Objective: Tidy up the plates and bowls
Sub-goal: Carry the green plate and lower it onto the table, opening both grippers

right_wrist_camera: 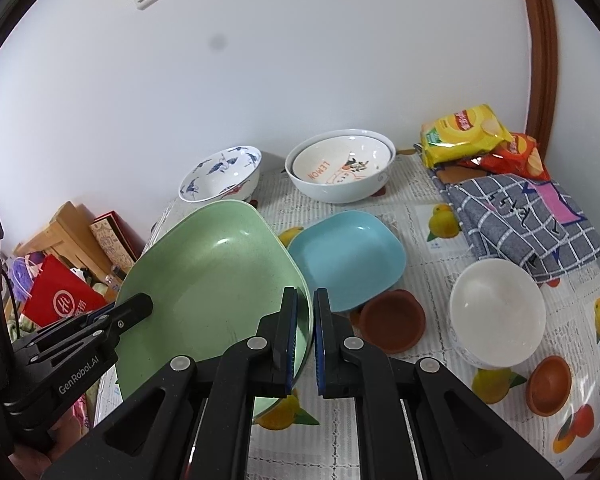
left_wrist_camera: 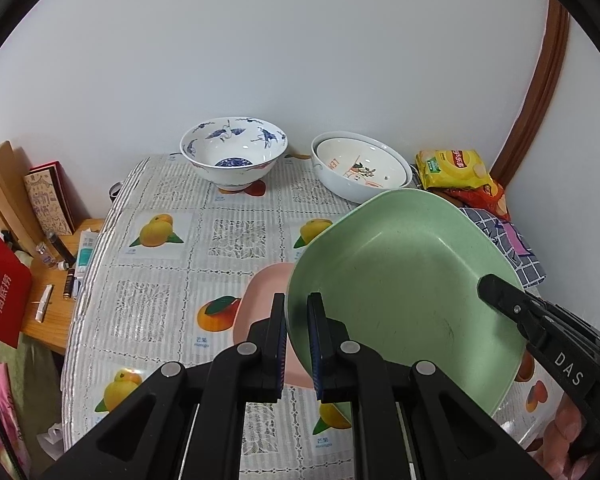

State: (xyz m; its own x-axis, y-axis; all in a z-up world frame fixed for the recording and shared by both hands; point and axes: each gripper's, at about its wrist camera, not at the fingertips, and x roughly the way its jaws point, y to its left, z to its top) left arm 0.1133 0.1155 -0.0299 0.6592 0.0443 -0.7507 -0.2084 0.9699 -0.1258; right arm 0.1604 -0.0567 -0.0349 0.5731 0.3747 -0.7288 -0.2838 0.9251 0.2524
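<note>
Both grippers pinch one green plate (left_wrist_camera: 404, 280), which is lifted and tilted above the table (left_wrist_camera: 160, 248). The left gripper (left_wrist_camera: 297, 320) clamps the plate's left rim, one finger inside the dish and one outside. The right gripper (right_wrist_camera: 306, 316) clamps the opposite rim in the same way. Each gripper shows in the other's view, reaching over the plate's edge.

In the left wrist view a pink plate (left_wrist_camera: 260, 304) lies flat on the table under and to the left of the green plate, partly hidden by it.

Far side, near the wall: a blue-and-white bowl (left_wrist_camera: 234, 152) stands upright at the left. To its right, well apart, a white bowl (left_wrist_camera: 360, 168) holds a smaller lemon-print dish (right_wrist_camera: 340, 162) nested inside.

In the right wrist view a blue plate (right_wrist_camera: 346, 258) lies flat just right of the green plate. A brown saucer (right_wrist_camera: 392, 320) sits at its near edge, partly under its rim. Further right stands a plain white bowl (right_wrist_camera: 496, 312), upright. A second brown saucer (right_wrist_camera: 548, 386) sits near it, at the near right.

Far right corner: a yellow chip bag (right_wrist_camera: 464, 134) over a red one (right_wrist_camera: 512, 156), with a checked cloth (right_wrist_camera: 524, 220) just in front.

Left of the table, a lower shelf (left_wrist_camera: 60, 280) carries clutter, including a red bag (left_wrist_camera: 0, 280).
</note>
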